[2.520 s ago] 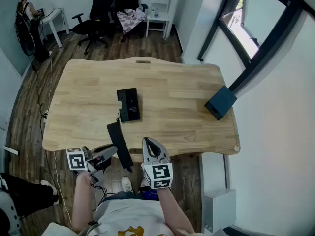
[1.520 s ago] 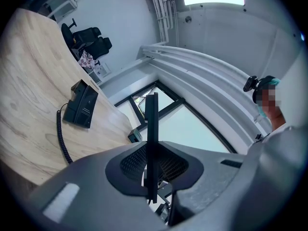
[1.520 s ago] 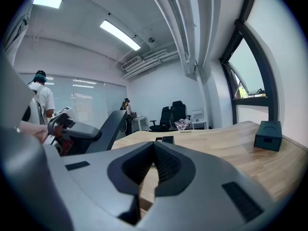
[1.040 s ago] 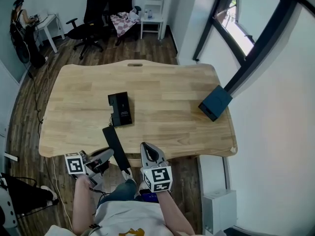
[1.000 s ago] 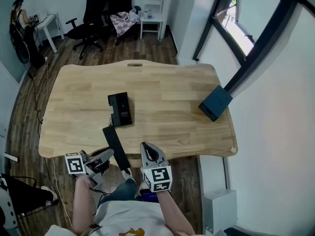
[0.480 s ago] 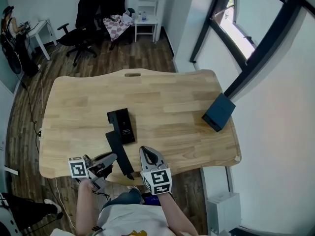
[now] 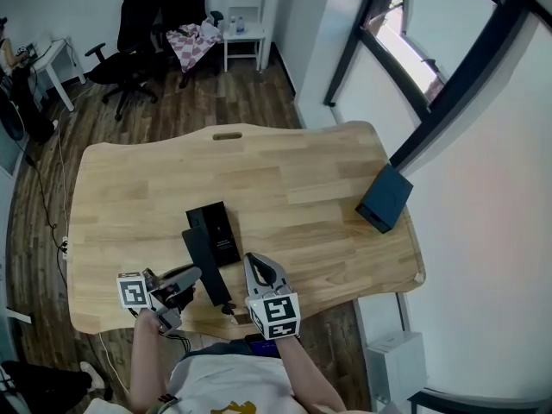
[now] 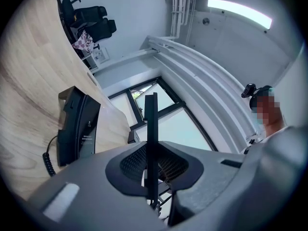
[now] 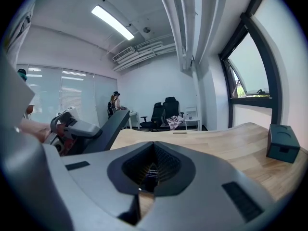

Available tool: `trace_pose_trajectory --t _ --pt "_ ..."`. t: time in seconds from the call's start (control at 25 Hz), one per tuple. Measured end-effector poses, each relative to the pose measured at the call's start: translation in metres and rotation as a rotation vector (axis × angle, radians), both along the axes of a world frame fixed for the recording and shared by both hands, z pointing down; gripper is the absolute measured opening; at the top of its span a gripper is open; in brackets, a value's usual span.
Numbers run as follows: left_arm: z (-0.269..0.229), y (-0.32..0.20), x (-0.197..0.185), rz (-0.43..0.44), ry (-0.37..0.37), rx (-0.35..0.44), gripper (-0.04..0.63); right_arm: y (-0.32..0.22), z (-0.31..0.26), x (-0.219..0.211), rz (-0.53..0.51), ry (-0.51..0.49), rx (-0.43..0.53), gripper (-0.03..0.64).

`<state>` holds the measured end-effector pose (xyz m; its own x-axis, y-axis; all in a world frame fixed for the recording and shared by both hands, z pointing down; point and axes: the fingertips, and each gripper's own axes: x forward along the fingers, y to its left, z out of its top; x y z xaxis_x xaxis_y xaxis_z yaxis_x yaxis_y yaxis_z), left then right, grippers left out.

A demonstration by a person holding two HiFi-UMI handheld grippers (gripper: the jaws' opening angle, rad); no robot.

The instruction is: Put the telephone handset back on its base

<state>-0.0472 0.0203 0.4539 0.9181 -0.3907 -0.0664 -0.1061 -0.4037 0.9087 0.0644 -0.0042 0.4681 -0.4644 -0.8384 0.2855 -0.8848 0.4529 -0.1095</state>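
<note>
Pale smooth wooden table (image 7: 302, 179), matt black plastic handset (image 7: 207, 266), black plastic base (image 7: 226, 234), dark wood-plank floor (image 7: 172, 119)

handset (image 7: 205, 266) before base (image 7: 217, 231), box (image 7: 385, 198) far right

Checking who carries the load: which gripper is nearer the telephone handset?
Left. The left gripper is shut on the handset, gripping it from its left side. The right gripper sits just right of the handset, jaws together, holding nothing.
</note>
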Motion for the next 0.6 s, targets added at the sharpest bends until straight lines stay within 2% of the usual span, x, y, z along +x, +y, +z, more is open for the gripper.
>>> trace_pose_trajectory --t 0.6 --pt "0.008 -0.016 -0.008 0.01 0.032 -0.004 0.069 -0.006 0.002 -0.015 -0.011 0.014 0.006 0.006"
